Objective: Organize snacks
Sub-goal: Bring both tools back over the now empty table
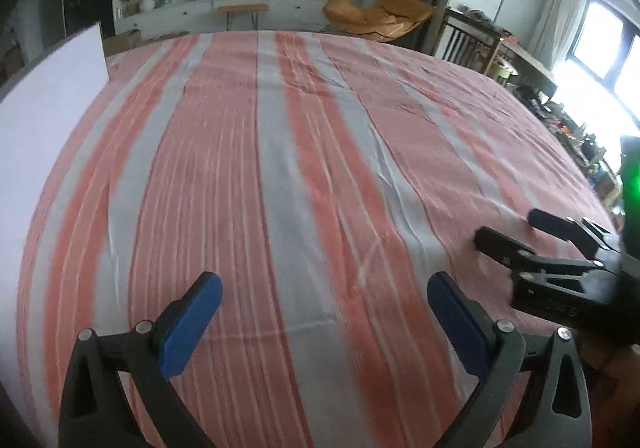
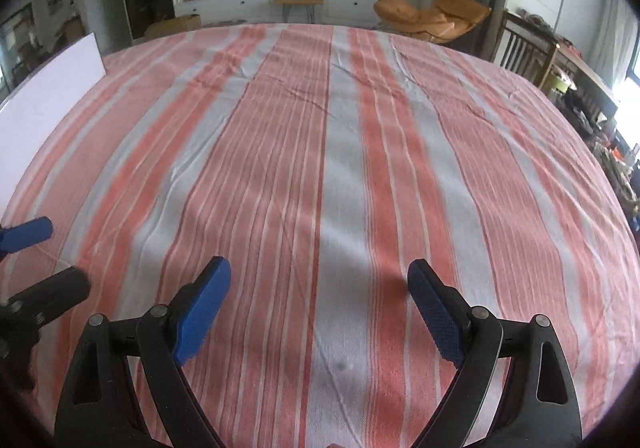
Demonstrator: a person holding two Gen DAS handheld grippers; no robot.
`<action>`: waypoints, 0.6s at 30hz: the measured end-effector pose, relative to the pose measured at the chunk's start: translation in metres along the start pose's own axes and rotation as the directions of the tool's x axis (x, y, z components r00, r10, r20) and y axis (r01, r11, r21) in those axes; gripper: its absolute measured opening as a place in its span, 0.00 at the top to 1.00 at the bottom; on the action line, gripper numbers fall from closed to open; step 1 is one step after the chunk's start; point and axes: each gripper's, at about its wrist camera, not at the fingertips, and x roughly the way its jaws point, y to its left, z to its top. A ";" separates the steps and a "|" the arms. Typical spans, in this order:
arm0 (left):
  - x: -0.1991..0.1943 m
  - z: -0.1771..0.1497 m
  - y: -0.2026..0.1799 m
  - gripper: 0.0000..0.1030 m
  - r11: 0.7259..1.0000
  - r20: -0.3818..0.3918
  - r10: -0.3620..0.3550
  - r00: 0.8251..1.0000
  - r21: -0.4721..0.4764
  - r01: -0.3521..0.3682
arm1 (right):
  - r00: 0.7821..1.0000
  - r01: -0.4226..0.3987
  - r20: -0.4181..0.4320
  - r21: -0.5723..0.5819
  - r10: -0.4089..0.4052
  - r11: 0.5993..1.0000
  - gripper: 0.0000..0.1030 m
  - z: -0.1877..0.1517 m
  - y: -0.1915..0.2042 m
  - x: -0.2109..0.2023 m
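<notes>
Two grippers hang over one red-and-white striped cloth [image 2: 320, 168]: the left gripper [image 1: 324, 288] and the right gripper [image 2: 319, 280] both have their blue pads spread wide, holding nothing. One white board [image 1: 52, 96] stands at the cloth's left edge; no snack shows in either view.

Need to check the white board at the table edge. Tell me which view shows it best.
The left wrist view: the white board fills its left side, close and large. The right wrist view shows the same board smaller, at its left edge.
</notes>
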 end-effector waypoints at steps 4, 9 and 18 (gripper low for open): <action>0.011 -0.003 -0.005 0.00 0.997 -0.009 0.057 0.998 0.046 -0.056 | 0.999 -0.030 -0.012 0.044 0.030 0.999 0.09 -0.002 -0.011 0.003; 0.012 -0.004 -0.007 0.00 0.995 -0.015 0.076 0.997 0.060 -0.075 | 1.000 -0.026 -0.015 0.039 0.026 0.999 0.07 -0.002 -0.012 0.006; 0.011 -0.002 -0.008 0.00 0.993 -0.022 0.094 0.995 0.075 -0.092 | 1.000 -0.024 -0.017 0.040 0.024 0.999 0.07 -0.001 -0.012 0.006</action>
